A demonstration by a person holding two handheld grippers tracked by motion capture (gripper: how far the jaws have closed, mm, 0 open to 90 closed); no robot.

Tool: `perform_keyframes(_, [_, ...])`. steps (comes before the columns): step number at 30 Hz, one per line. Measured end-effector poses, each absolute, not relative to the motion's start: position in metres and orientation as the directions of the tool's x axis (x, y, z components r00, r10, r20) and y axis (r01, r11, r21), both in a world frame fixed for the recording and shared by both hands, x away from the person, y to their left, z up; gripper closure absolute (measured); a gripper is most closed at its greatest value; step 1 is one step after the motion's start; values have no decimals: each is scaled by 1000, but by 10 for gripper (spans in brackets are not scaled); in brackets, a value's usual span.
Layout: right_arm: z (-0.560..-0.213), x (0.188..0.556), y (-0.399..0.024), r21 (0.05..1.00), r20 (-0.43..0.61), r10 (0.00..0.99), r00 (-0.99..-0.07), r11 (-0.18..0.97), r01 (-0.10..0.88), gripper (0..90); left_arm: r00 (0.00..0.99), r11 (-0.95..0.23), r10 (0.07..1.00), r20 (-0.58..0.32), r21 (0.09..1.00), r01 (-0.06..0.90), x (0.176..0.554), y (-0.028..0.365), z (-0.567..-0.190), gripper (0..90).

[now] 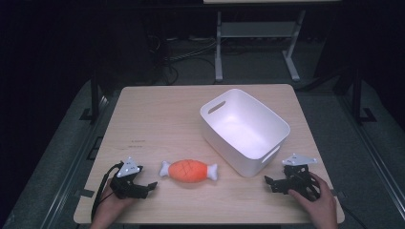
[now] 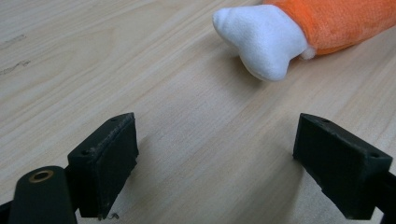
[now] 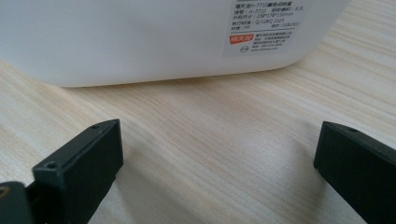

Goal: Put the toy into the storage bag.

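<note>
Toy meat [image 1: 188,171] lies on the table [image 1: 157,119], near the front, in the mid. Tub [image 1: 243,130] sits just to its right & a bit behind. Left gripper [image 1: 151,185] is left of the toy, right gripper [image 1: 268,182] in front of the tub.

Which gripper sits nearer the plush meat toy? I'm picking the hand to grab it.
The left gripper: the plush meat toy lies just off its open jaws, while the right gripper faces the white bin.
</note>
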State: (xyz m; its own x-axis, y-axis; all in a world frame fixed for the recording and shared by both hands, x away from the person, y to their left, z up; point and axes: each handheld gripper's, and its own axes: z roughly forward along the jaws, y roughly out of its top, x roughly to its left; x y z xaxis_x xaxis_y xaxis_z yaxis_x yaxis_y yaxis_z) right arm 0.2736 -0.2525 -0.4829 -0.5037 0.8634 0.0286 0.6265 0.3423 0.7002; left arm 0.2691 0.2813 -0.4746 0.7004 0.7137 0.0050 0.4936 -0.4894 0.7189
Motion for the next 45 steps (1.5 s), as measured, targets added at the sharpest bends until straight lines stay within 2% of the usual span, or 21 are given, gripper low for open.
perform_keyframes(18, [-483, 274, -252, 700, 29, 863, -504, 342, 626, 7, 714, -518, 699, 28, 709, 479, 270, 280, -469, 154])
perform_keyframes(23, [-483, 274, -252, 700, 29, 863, -504, 342, 627, 7, 723, -502, 691, 11, 727, 469, 270, 281, -458, 271])
perform_keyframes(25, [-483, 274, -252, 700, 29, 863, -504, 342, 627, 7, 729, -511, 684, 13, 722, 466, 271, 281, -455, 283])
perform_keyframes(26, [-483, 274, -252, 700, 29, 863, -504, 342, 627, 7, 733, -510, 681, 9, 724, 465, 271, 281, -454, 344])
perform_keyframes(28, [-483, 274, -253, 700, 29, 863, -504, 342, 626, 7, 741, -509, 672, 3, 728, 459, 272, 281, -450, 407])
perform_keyframes(32, [-483, 274, -252, 700, 29, 863, -504, 342, 627, 7, 754, -506, 656, -23, 728, 463, 275, 279, -443, 500])
perform_keyframes(34, [-483, 274, -253, 700, 29, 863, -504, 342, 626, 7, 760, -501, 649, -37, 730, 464, 277, 277, -440, 575])
perform_keyframes(38, [-483, 274, -252, 700, 29, 863, -504, 342, 627, 7, 780, -506, 623, -58, 730, 459, 279, 270, -433, 782])
perform_keyframes(39, [-483, 274, -253, 700, 29, 863, -504, 342, 626, 7, 788, -515, 613, -57, 728, 453, 278, 268, -431, 887])
perform_keyframes(45, [-483, 274, -253, 700, 29, 863, -504, 342, 627, 7, 817, -538, 571, -80, 715, 446, 277, 255, -428, 898])
